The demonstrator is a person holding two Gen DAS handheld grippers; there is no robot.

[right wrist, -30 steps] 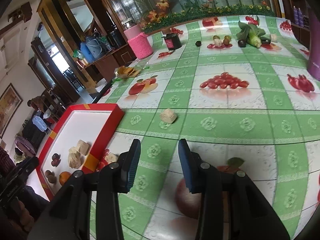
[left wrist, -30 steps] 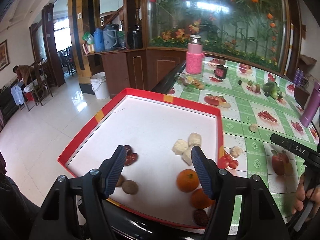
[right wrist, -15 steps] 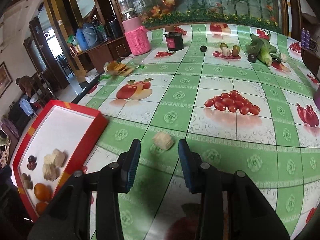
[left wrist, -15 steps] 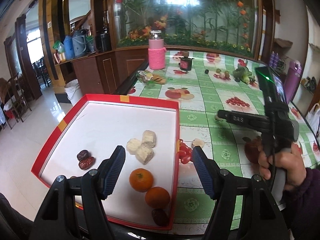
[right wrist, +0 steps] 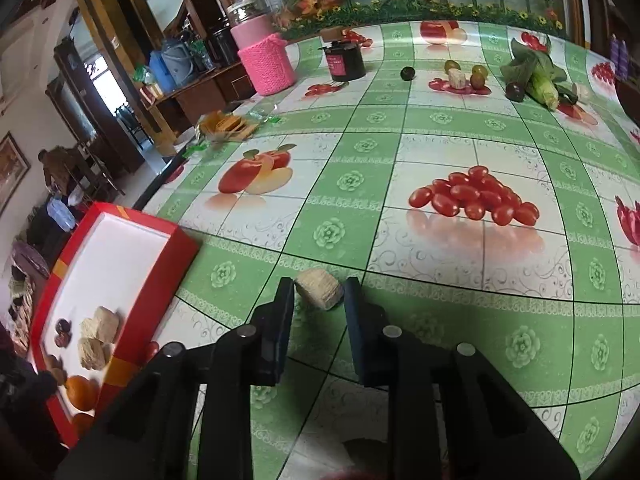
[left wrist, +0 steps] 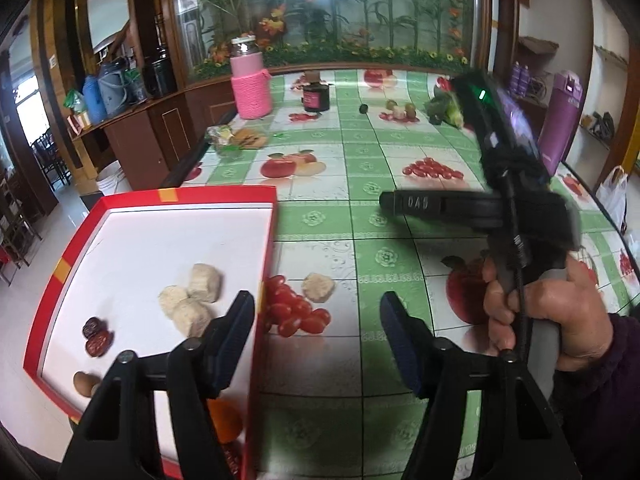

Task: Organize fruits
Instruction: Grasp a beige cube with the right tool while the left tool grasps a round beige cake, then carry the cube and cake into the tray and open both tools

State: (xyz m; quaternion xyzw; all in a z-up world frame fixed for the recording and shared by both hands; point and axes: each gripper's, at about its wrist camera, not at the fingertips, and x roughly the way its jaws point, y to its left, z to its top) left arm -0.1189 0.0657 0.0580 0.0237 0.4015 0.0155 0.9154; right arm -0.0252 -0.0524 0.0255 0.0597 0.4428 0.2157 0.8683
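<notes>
While the tray (left wrist: 100, 216) already holds beige chunks (left wrist: 192, 296), dates and oranges, my right gripper (right wrist: 318, 294), fingers narrowed, brackets a loose chunk (right wrist: 320, 294) without clamping; my left gripper (left wrist: 316, 336) hangs wide, empty. One more chunk (left wrist: 318, 287) waits beside the tray.

Right gripper (right wrist: 318, 298) sits low over the worktop (right wrist: 400, 152), jaws parted, a beige cut chunk (right wrist: 320, 289) between its tips. Red tray (right wrist: 176, 248) lies left.
</notes>
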